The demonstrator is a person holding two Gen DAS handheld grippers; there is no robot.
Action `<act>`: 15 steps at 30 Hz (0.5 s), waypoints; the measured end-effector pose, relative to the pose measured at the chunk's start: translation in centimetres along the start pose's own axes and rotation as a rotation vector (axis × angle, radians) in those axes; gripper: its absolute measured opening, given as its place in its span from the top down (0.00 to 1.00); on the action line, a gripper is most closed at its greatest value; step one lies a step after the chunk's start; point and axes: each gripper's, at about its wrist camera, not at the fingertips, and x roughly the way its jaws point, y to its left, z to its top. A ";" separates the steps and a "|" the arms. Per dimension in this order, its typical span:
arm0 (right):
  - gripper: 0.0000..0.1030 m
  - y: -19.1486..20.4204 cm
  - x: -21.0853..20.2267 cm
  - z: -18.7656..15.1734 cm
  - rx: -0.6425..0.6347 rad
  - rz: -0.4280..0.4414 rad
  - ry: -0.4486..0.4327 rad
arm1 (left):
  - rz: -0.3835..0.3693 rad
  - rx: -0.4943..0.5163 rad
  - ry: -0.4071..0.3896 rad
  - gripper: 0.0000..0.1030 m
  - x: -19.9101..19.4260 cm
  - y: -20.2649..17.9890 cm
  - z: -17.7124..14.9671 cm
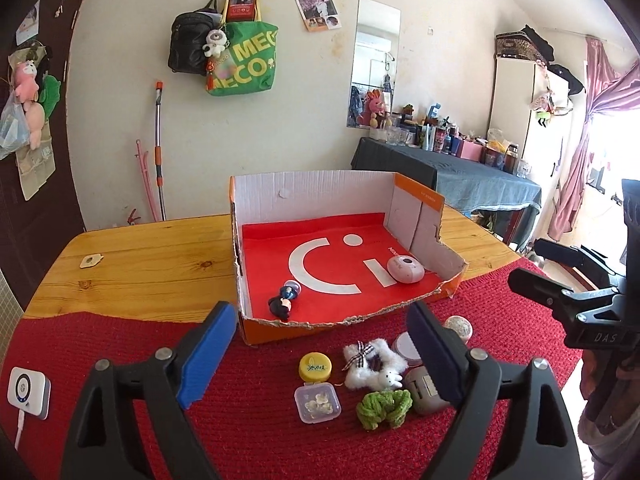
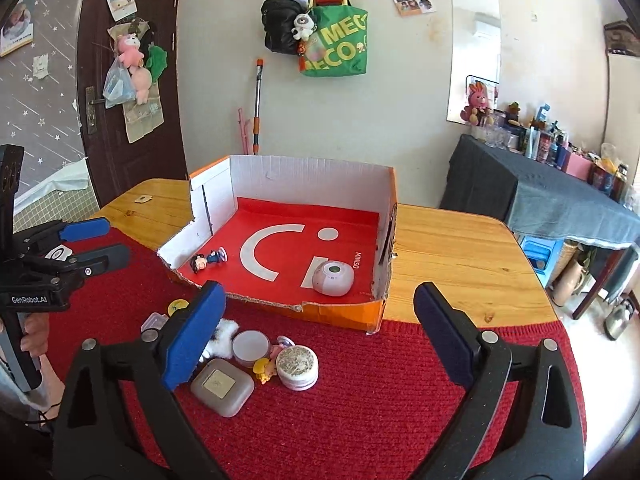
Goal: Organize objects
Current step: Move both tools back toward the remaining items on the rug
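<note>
An orange cardboard box with a red lining stands on the table; it also shows in the right wrist view. Inside lie a small figurine and a pinkish oval device. On the red mat in front lie a yellow lid, a clear small case, a white fluffy clip, a green scrunchie, a grey square case and round jars. My left gripper is open above these. My right gripper is open, empty.
A white charger-like device lies at the mat's left edge. A small tag lies on the wooden table. A cluttered dark-clothed side table stands to the right. Bags hang on the wall.
</note>
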 end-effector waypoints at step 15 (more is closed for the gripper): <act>0.04 1.7 1.9 -5.8 0.053 -0.053 0.049 | 0.056 -0.077 0.103 0.07 2.3 -1.0 -6.1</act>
